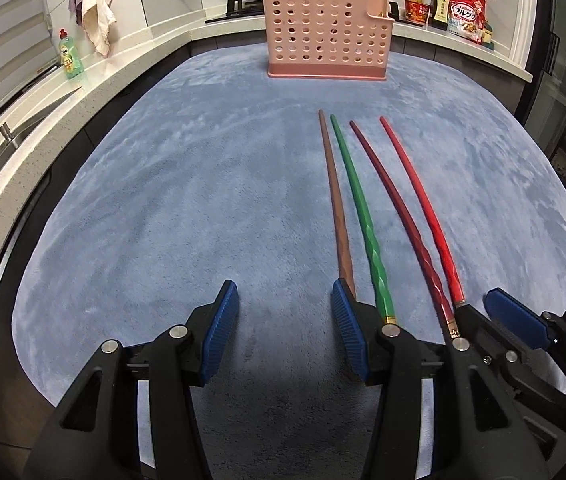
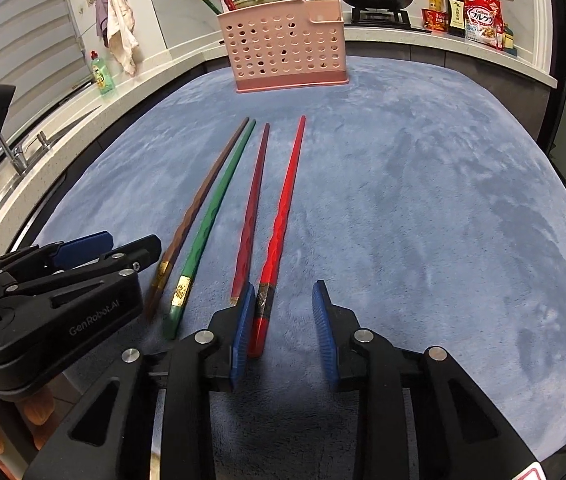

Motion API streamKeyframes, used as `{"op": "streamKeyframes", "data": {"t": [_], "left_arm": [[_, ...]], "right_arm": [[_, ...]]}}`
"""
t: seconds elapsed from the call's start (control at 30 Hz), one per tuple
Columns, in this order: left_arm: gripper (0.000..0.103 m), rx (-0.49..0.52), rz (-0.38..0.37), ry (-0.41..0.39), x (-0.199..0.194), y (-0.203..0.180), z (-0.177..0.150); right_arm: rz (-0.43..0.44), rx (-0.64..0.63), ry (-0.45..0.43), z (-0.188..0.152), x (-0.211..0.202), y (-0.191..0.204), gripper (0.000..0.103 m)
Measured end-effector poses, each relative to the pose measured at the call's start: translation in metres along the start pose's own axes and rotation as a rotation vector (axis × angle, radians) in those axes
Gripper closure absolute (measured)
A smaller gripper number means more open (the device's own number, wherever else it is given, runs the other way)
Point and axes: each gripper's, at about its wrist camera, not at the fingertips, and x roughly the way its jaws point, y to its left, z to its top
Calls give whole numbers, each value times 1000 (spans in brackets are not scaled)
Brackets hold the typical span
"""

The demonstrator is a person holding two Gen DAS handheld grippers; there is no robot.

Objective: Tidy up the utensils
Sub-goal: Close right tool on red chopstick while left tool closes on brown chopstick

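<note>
Chopsticks lay in a row of four on the blue mat while both my hand-held grippers hung open over their near ends.

My left hand-held gripper held nothing, its right finger just beside the brown chopstick; next came the green chopstick and the dark red chopstick. My right hand-held gripper straddled the butt of the bright red chopstick, jaws apart. The pink utensil holder stood at the mat's far edge, already holding several chopsticks.
</note>
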Motion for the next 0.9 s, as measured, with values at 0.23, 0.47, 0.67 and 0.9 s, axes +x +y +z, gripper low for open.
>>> {"op": "streamKeyframes", "data": {"t": [0.23, 0.47, 0.67, 0.9], "left_arm": [[56, -2, 3, 12, 5, -1, -3], [55, -1, -7, 8, 5, 0, -5], [54, -6, -26, 1, 4, 3, -11], [54, -27, -71, -3, -2, 4, -13]], "right_arm": [[-30, -23, -13, -5, 3, 2, 85], [-38, 60, -22, -3, 1, -21, 96], [-25, 90, -19, -3, 1, -29, 96], [-23, 91, -20, -3, 1, -28, 96]]}}
